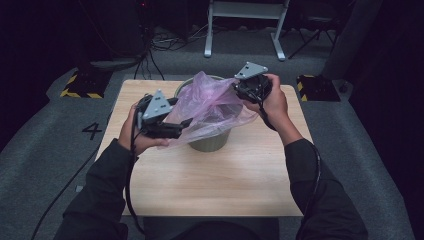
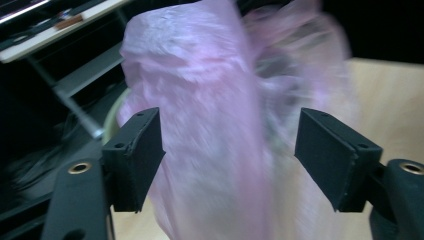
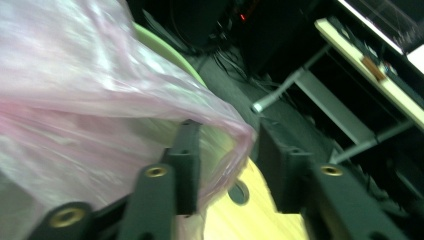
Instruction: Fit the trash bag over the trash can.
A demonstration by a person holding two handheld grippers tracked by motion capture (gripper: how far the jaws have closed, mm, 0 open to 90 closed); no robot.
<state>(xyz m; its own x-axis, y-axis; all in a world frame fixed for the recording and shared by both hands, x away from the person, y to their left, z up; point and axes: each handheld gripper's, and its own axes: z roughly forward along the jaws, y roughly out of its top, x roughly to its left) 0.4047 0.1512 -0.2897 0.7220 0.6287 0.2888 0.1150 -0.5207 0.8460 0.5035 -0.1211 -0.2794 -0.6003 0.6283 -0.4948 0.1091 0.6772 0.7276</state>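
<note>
The left gripper [image 2: 227, 160] stands spread, the thin pink plastic bag [image 1: 212, 107] loose between its jaws. The right gripper [image 3: 225, 165], part open, has the bag's edge between its jaws, above the round green bin [image 1: 210, 142].

high view: above, facing forward-down | gripper views: close, along tongs | shared: pink bag [image 1: 212, 107]

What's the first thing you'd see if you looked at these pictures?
The big pink bag, puffed up over a green bin in the middle of the wooden table. A person holds a gripper on each side of it: the left gripper is open with the bag between its fingers, and the right gripper has the bag's edge between its parted fingers.
</note>
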